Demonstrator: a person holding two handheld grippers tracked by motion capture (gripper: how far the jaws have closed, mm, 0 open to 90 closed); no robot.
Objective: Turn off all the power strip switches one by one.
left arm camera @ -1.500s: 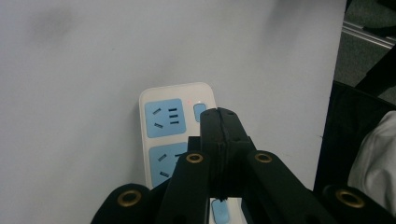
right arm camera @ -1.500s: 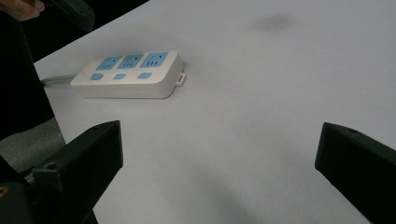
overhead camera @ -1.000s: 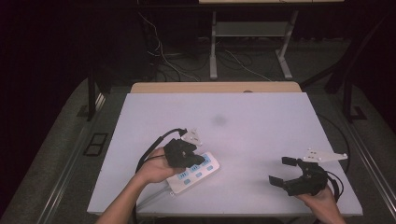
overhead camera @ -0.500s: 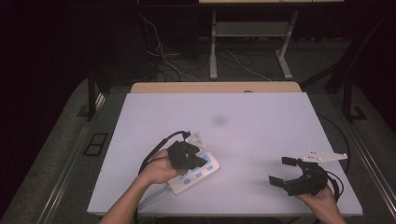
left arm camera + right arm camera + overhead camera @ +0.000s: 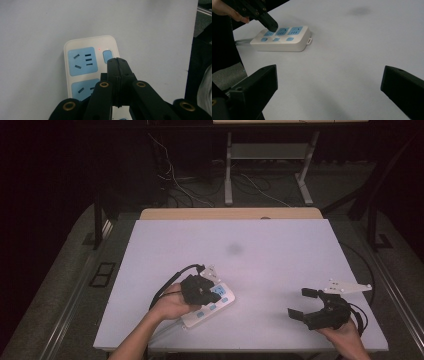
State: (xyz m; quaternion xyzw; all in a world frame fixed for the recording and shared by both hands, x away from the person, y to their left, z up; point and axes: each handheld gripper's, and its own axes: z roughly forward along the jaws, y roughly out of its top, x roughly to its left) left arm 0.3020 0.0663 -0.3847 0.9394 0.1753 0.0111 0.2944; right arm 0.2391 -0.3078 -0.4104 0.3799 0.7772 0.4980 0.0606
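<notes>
Left gripper [image 5: 212, 295]: jaws pressed together, gripping nothing, tips set on the blue switch [image 5: 107, 56] of the power strip [image 5: 210, 307]; strip lies flat near the table [image 5: 280, 270] front edge, left of centre (red indicator dot lit beside the switch). Handling, as judged: rigid plastic, light, apt to slide on the smooth top; best gripped across its long sides. Right gripper [image 5: 305, 304]: jaws wide apart, empty, well apart from the strip.
</notes>
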